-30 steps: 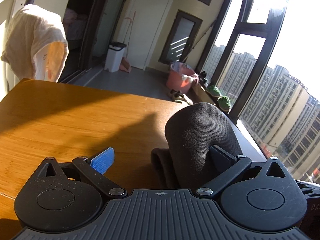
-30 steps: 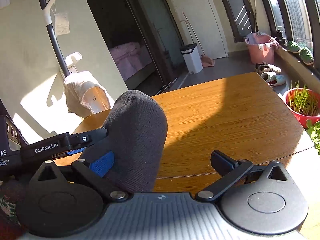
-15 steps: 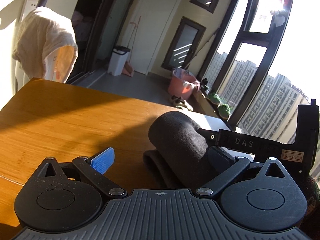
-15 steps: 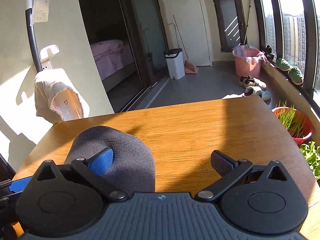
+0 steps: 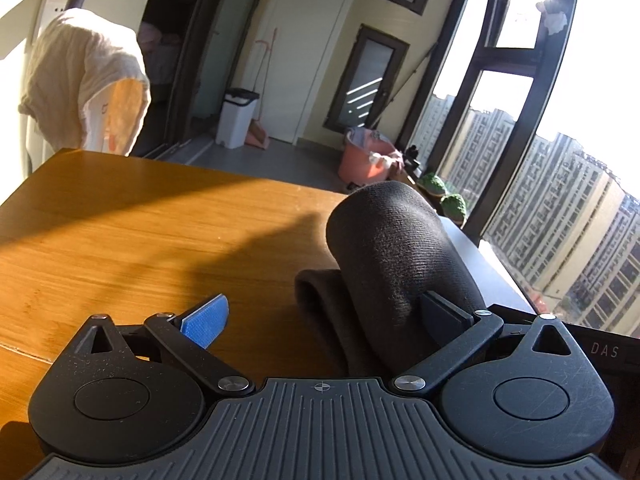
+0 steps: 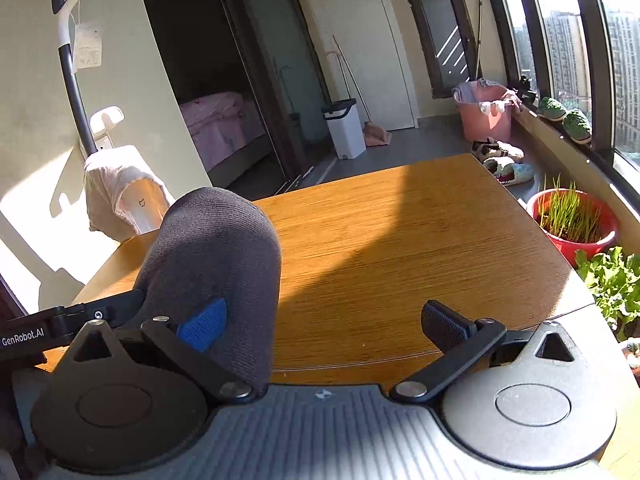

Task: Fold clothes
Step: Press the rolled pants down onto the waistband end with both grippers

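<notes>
Right, we have both grippers wide open and a dark knit garment (image 5: 400, 256) draped between them. On the left gripper (image 5: 322, 318) it hangs over the black finger (image 5: 442, 312) at about 3 o'clock, humped up and trailing back toward the camera, while the blue finger (image 5: 206, 320) at 9 o'clock stands bare over the table (image 5: 120, 240). In the right view we get the mirror of that: the garment (image 6: 216, 252) sits over the blue finger (image 6: 202, 326) at 9 o'clock of the right gripper (image 6: 320, 324), and the black finger (image 6: 444, 324) at 3 o'clock is clear.

So we judge neither gripper pinches it; each carries it on its inner finger, like cloth over a rail. That looks deliberate to us: held this way the cloth folds over itself, with a second layer (image 5: 320, 300) showing at 8 o'clock of the hump.

Whether the lower cloth touches the table we cannot tell. We reckon the fold is partly made, and the garment could slip off if either finger tilts down.
</notes>
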{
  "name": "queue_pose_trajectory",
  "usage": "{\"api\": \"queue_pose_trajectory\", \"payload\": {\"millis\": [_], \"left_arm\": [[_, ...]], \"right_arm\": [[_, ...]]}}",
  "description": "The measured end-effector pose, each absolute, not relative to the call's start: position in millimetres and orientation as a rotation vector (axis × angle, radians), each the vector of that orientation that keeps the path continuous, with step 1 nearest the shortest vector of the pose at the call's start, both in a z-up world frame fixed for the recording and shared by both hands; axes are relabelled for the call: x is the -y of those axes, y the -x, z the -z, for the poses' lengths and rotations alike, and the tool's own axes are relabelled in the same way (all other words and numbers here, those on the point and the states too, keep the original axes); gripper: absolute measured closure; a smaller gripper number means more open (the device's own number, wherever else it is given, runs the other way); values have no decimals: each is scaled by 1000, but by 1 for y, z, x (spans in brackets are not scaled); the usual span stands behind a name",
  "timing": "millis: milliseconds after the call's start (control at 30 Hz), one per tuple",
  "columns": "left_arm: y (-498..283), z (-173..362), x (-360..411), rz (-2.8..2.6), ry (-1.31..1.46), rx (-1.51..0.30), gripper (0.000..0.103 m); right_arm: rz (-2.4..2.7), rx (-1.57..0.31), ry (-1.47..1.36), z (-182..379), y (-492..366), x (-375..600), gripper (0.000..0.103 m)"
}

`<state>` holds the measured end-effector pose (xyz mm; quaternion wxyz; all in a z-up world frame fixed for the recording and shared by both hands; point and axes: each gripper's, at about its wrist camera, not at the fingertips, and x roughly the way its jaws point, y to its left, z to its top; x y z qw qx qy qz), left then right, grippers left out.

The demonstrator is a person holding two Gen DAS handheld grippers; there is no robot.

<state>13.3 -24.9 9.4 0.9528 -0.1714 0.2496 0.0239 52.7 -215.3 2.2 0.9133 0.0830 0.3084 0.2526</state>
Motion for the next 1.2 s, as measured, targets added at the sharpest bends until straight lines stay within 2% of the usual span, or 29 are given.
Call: {"api": "queue_pose_trajectory", "payload": {"millis": [433,633,767,833,933,1133,1200], "left_arm": [[-11,-14,25,-93,326,-507,0],[-14,-12,23,-90,346,-506,0],[-14,-11,24,-92,340,-510,0],[-11,-12,26,-101,319,-506,0],[-9,-11,21,-129,325,-505,0],[-8,-10,16,-120,326,-515,0],[-7,-10,18,-126,316,-512,0]], "right_arm": [[-535,-625,-75,-18,-25,211,0],[-496,-501,-313,-40,-48,223,0],[-544,-642,-204,-44,-106,172,0],[-549,-794,-105,-26,-134,140,0],[-565,-844,-194,-16,-148,137,0],[-571,-633,-94,-33,-93,160,0],[-577,-625,-77,-33,-80,167,0]]}}
